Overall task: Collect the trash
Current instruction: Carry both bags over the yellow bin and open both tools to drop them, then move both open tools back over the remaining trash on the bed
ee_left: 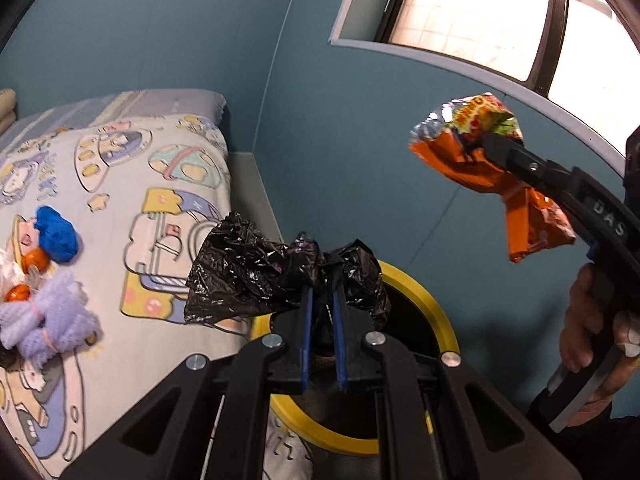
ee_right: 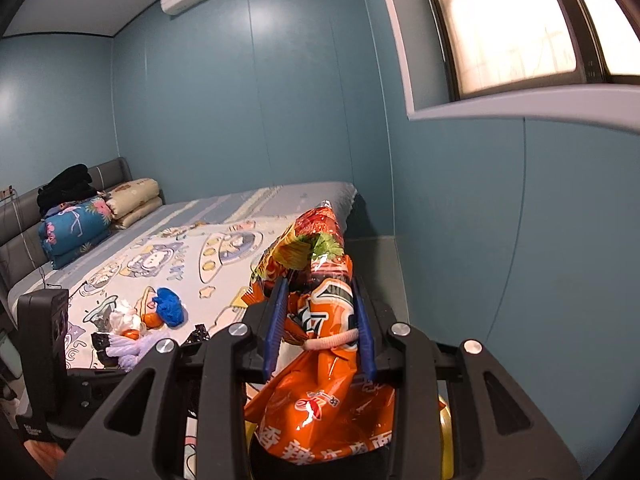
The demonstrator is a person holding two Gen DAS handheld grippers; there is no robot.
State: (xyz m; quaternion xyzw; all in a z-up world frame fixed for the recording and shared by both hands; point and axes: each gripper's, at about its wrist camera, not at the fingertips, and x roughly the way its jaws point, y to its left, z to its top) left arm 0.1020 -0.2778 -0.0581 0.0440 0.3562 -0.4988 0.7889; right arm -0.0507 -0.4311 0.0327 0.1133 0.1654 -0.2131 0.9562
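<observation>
Grippers (ee_left: 320,300) (ee_right: 320,312) clamp bag (ee_left: 248,272), wrapper (ee_right: 320,360).

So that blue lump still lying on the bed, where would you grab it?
Probably across its rounded middle, coming down from above. The blue lump lies low on the bedsheet, bulging upward, so its top is free. A white wad and orange pieces crowd its lower side; the opposite side is clear sheet.

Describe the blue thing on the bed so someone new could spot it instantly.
Start at the bed with the cartoon-print sheet along the teal wall. Near its foot lies a small cluster of clutter. The bright blue crumpled lump sits at the cluster's far edge, beside white crumpled paper and a lilac knitted bundle; it is the only saturated blue piece.
</observation>
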